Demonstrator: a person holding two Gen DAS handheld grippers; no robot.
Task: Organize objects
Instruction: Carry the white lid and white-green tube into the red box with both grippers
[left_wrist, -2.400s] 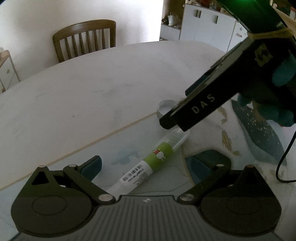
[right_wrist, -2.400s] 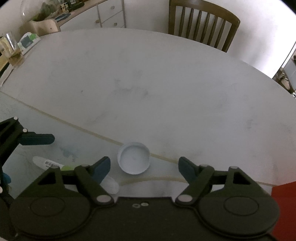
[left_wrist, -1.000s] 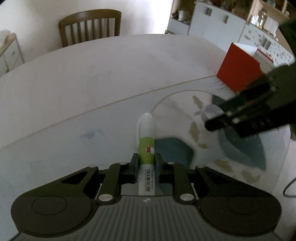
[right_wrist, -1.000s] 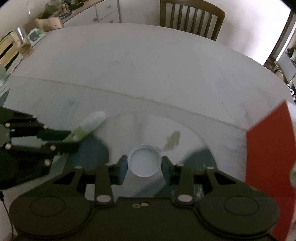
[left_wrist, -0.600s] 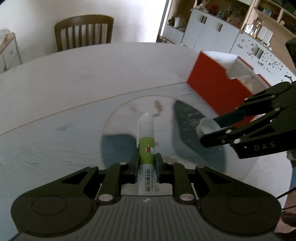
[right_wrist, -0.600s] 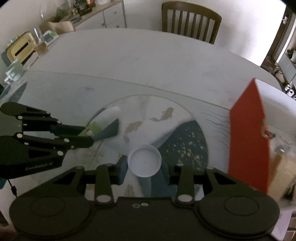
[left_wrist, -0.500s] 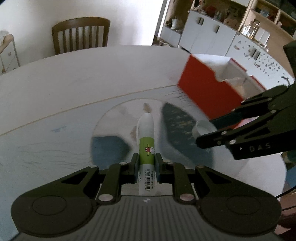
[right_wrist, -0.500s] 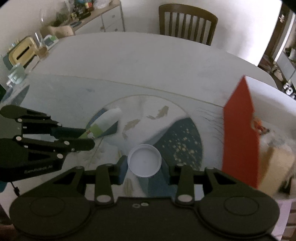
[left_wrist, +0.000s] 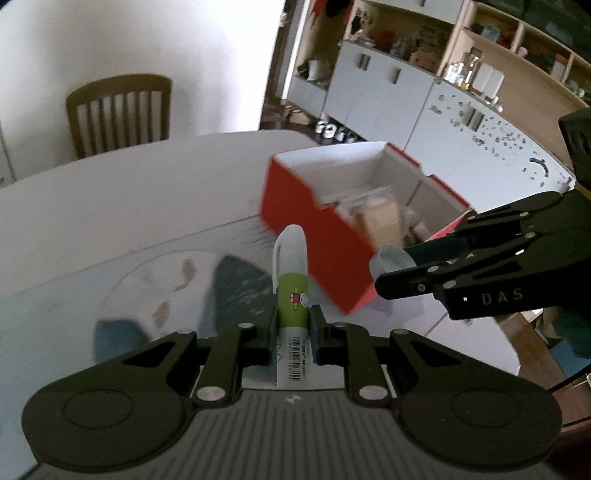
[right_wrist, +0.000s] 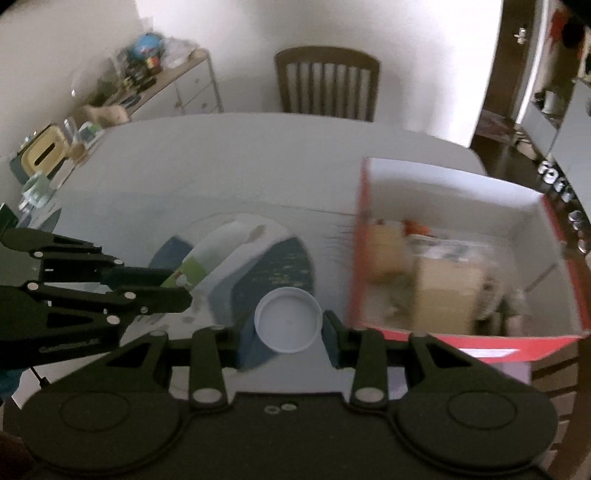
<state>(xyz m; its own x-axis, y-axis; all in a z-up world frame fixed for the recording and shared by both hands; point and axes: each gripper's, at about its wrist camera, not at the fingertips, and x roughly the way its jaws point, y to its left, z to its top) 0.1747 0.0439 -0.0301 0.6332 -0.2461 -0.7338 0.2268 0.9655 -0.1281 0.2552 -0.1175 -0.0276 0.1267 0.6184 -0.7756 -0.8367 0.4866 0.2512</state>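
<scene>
1. Left wrist view: left tool is clamped on the green glue stick, aimed toward the open red box on the counter, presumably for dropping in.
2. Right wrist view: right tool pinches the white cap just beside the box's near wall, ready to follow.

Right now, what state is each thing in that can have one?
Left hand-held gripper: shut on pen.
Pen: capped, held off the table.
Right hand-held gripper: shut on lid.
Lid: held, hollow side showing.
Red box: open, partly filled.
</scene>
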